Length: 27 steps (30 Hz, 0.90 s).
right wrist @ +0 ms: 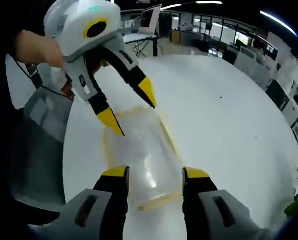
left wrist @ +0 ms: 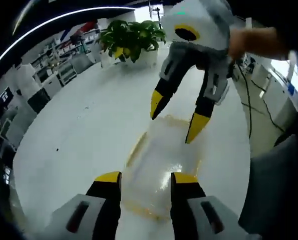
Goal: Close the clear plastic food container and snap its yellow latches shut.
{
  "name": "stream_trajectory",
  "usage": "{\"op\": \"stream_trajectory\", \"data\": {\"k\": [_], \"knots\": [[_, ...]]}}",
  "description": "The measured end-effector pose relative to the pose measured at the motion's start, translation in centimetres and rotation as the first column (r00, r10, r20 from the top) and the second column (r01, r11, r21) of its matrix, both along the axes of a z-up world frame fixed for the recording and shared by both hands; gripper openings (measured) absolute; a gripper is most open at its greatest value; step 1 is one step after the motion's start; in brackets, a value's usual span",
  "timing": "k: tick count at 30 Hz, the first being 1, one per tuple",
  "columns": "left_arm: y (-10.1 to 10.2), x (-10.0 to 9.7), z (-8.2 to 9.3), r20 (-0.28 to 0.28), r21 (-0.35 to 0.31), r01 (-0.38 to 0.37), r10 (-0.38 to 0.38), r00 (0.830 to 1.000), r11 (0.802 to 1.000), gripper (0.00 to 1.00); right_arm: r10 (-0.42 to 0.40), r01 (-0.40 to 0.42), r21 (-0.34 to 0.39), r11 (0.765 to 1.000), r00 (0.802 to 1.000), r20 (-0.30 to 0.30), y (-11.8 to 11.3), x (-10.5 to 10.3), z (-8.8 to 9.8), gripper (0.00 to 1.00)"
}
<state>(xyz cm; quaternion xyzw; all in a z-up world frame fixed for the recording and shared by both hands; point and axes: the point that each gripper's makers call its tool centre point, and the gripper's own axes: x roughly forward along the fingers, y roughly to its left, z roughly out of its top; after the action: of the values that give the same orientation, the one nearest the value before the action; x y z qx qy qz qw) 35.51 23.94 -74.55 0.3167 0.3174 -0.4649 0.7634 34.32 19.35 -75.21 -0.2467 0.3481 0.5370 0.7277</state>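
Your left gripper [left wrist: 145, 180] and right gripper [right wrist: 155, 175] are both spread, straddling opposite ends of the container [left wrist: 161, 160] on the surface [left wrist: 78, 125]. Keep tips low over the yellow latches [right wrist: 156, 199], press straight down w/ even force, no sideways shove.

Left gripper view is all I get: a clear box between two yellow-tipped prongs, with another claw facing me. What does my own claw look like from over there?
Observer: In the right gripper view, your left claw has a rounded white body with a yellow-ringed black spot. Its jaws are spread over the far end of the container.
Operator: Who is holding it?
Observer: A hand grips the body from behind, at that view's upper left.
Operator: And what is behind my claw?
Observer: Past the white table stand rows of office desks.
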Motion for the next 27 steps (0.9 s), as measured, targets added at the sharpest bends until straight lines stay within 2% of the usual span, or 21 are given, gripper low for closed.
{"op": "stream_trajectory", "data": {"k": [2, 3, 6, 10, 18, 25, 27], "knots": [[0.0, -0.1, -0.3, 0.02, 0.039, 0.019, -0.02, 1.0, 0.999, 0.37, 0.027, -0.027, -0.024, 0.999, 1.0, 0.007, 0.3, -0.3, -0.4, 0.47], [-0.3, -0.2, -0.3, 0.011, 0.024, 0.015, -0.015, 1.0, 1.0, 0.37, 0.045, -0.044, -0.027, 0.999, 0.999, 0.005, 0.7, -0.6, -0.6, 0.49], [-0.5, -0.5, -0.3, 0.0, 0.007, 0.024, -0.024, 1.0, 1.0, 0.37, 0.065, -0.065, -0.014, 0.998, 0.998, -0.004, 1.4, -1.1, -0.4, 0.48], [-0.6, -1.1, -0.7, 0.001, 0.025, 0.054, -0.054, 0.999, 0.998, 0.35, 0.09, -0.09, 0.001, 0.996, 0.996, -0.007, 2.3, -1.5, -0.4, 0.47], [-0.9, -2.3, -0.8, -0.006, 0.009, 0.075, -0.075, 0.997, 0.997, 0.35, 0.104, -0.104, -0.005, 0.995, 0.994, 0.017, 2.6, -0.7, -0.5, 0.47], [-1.6, -3.4, -1.0, 0.008, 0.012, 0.115, -0.115, 0.993, 0.993, 0.39, 0.132, -0.131, -0.032, 0.991, 0.991, 0.019, 2.4, 0.0, -0.7, 0.49], [-1.7, -3.4, -1.1, 0.023, 0.024, 0.12, -0.121, 0.992, 0.992, 0.46, 0.14, -0.139, -0.043, 0.989, 0.99, 0.016, 2.4, 0.3, -0.8, 0.5]]}}
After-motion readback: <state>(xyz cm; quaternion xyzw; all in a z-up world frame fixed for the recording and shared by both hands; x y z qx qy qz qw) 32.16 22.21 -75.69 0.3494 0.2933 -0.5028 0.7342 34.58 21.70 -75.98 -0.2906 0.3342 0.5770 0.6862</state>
